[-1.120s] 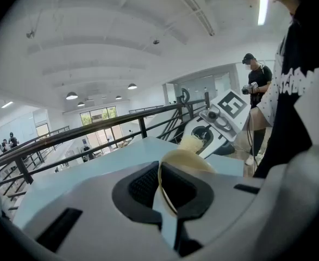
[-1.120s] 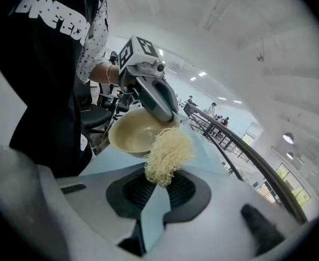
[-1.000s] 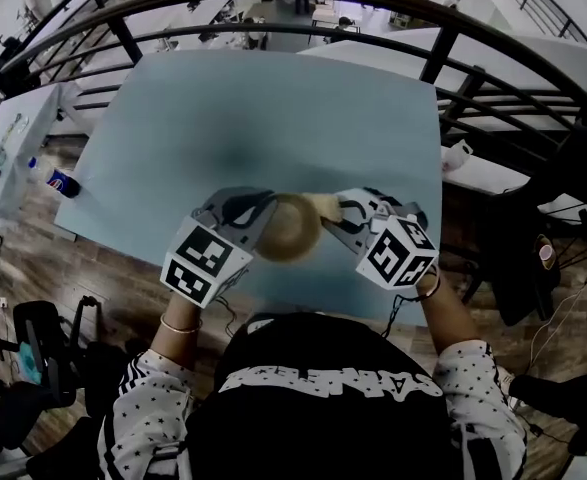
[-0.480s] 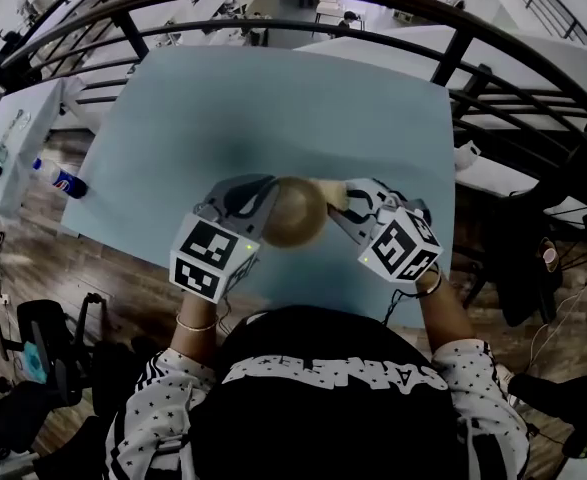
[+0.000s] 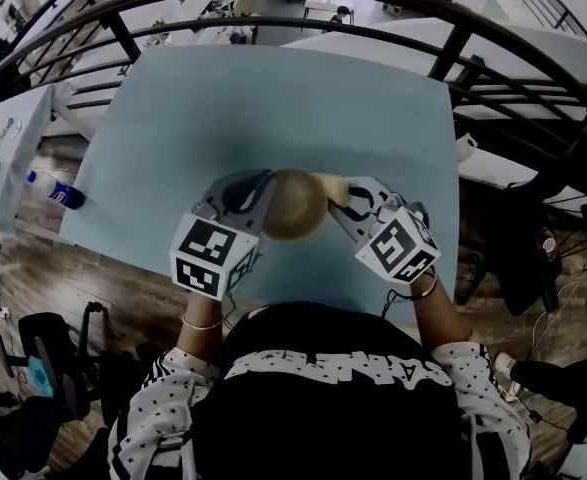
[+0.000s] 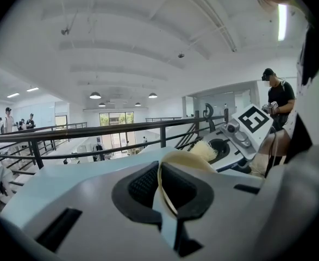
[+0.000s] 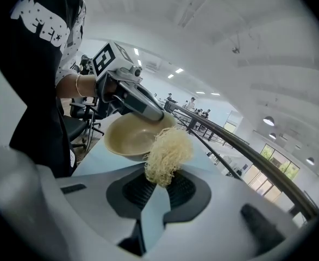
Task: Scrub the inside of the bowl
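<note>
The left gripper (image 6: 167, 194) has its jaws clamped on the tan bowl (image 5: 293, 204) at its 9 o'clock rim, holding it over the pale-blue worktop (image 5: 273, 108) near the 6 o'clock edge. The right gripper (image 7: 158, 192) pinches a pale fibrous scrubber (image 7: 167, 154) at the bowl's 2 o'clock rim. Scrubbing seems about to begin. Next, the scrubber must dip inside and rub the wall.

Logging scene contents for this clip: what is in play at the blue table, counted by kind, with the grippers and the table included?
bowl: 1
scrubber: 1
grippers: 2, the left gripper and the right gripper
table: 1
Total: 5
</note>
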Demonstrator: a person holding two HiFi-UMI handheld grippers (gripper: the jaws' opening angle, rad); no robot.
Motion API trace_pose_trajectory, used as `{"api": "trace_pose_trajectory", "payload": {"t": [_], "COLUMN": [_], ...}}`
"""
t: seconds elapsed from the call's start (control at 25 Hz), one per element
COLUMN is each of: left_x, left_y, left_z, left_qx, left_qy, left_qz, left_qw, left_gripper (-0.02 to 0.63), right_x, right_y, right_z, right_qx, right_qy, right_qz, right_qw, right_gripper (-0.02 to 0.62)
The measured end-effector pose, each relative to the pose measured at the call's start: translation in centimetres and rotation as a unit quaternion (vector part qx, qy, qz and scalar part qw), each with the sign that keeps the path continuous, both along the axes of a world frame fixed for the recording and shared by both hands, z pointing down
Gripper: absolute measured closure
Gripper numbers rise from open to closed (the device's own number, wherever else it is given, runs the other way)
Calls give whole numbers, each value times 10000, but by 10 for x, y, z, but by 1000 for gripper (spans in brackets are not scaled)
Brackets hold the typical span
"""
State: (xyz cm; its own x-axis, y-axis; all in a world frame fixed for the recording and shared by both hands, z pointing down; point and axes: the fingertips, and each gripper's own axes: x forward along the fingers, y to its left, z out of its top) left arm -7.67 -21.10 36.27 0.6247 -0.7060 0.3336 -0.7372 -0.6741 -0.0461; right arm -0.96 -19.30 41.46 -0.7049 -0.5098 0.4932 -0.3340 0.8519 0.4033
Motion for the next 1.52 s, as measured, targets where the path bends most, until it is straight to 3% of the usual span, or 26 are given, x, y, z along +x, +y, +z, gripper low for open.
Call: {"api": "trace_pose_trajectory", "payload": {"t": [0.6, 0.84, 1.24, 1.52], "left_x": [-19, -20, -14, -20], "left_y": [-31, -45, -43, -45], "left_z": [12, 19, 23, 20], "left_qx": [245, 99, -6, 5], "left_qy": [86, 444, 539, 658], "left_qz": [123, 159, 212, 147], "left_qw": [9996, 9988, 9983, 9977], "left_gripper": [583, 583, 583, 583], "right_x": [-20, -17, -4, 8], "right_y": [-13, -19, -4, -19], "right_z": [21, 26, 36, 20], "right_qx": [-323, -424, -546, -248], "right_qy": [-293, -432, -421, -390], "right_qz": [817, 1176, 1416, 1675], "right_qw": [9957, 9912, 9875, 9848], "right_gripper": [540, 540, 540, 540]}}
